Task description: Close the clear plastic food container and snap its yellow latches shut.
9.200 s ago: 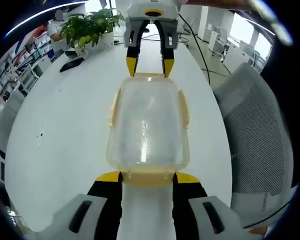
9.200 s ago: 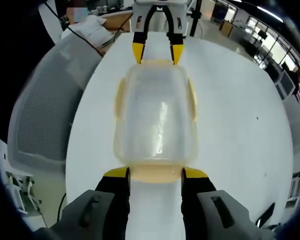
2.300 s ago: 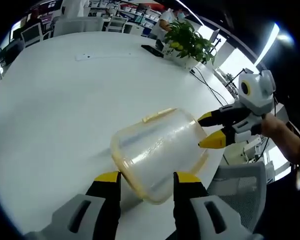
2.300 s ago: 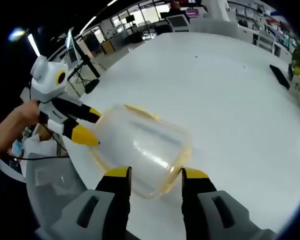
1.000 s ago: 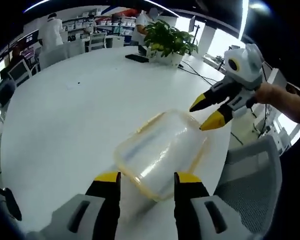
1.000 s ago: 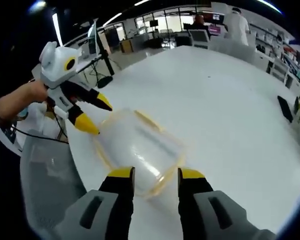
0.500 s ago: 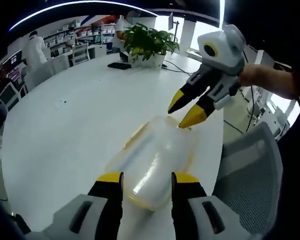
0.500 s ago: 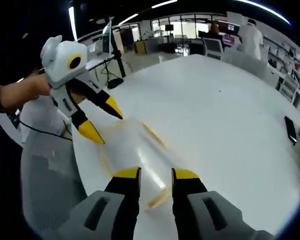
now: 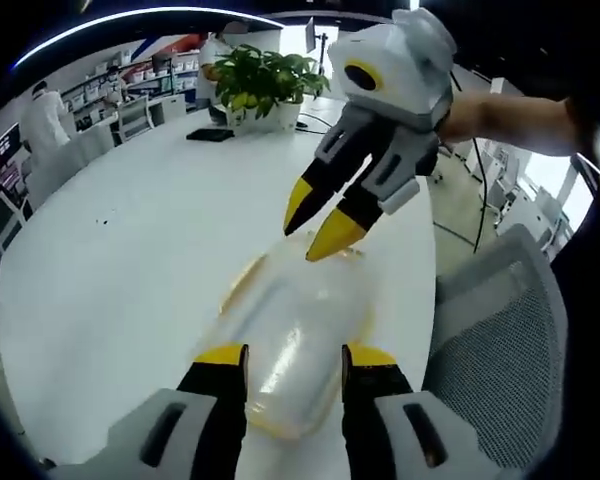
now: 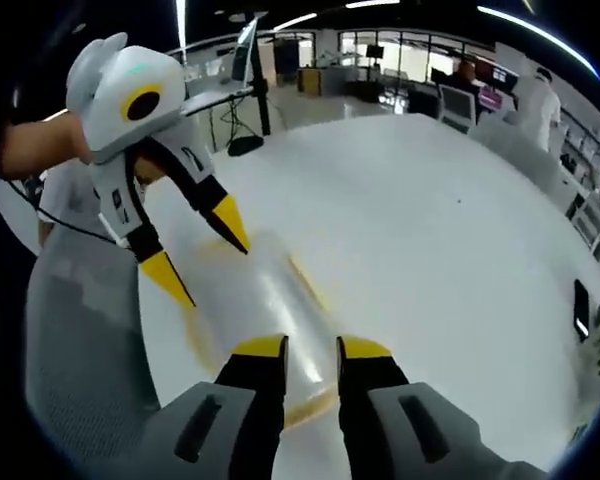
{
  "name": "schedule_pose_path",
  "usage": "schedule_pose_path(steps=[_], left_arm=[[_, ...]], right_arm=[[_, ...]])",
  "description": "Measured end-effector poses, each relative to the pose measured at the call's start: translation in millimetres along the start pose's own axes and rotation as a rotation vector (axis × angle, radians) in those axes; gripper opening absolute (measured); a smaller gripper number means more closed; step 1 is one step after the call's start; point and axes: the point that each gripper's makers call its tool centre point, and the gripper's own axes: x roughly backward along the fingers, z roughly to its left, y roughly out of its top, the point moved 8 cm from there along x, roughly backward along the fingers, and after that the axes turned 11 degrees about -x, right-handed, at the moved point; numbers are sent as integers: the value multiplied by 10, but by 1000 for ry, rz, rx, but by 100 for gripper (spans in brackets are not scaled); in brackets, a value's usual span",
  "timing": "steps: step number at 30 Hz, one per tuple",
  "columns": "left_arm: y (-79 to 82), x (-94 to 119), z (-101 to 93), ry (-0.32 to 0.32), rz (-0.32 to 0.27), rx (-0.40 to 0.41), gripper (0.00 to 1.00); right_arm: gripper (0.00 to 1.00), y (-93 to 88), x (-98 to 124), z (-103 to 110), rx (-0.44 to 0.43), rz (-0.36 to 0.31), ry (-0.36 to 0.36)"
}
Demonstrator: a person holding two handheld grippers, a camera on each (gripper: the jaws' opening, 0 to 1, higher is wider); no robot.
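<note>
— Where's the container (image 9: 295, 335)?

— On the table (image 9: 130, 260), near its edge. Your left gripper (image 9: 294, 362) and right gripper (image 10: 311, 350) straddle opposite ends, jaws spread, apparently bracing it for latching.

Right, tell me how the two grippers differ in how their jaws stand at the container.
The left gripper has its jaws spread, straddling one end of the clear container; the right gripper has its jaws closer together. Seen in the right gripper view, the left one's yellow tips splay wide over the container. Both have yellow tips at the container on the white table.
</note>
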Motion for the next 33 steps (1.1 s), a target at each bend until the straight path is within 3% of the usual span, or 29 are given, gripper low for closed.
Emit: schedule_pose_path(steps=[9, 22, 33], left_arm=[[47, -58, 3, -17, -2, -20, 31], [35, -63, -211, -22, 15, -106, 37], [-15, -99, -331, -2, 15, -159, 41]], right_arm=[[15, 147, -158, -56, 41, 18, 0], [15, 283, -308, -206, 67, 66, -2], [18, 377, -281, -307, 67, 69, 23]])
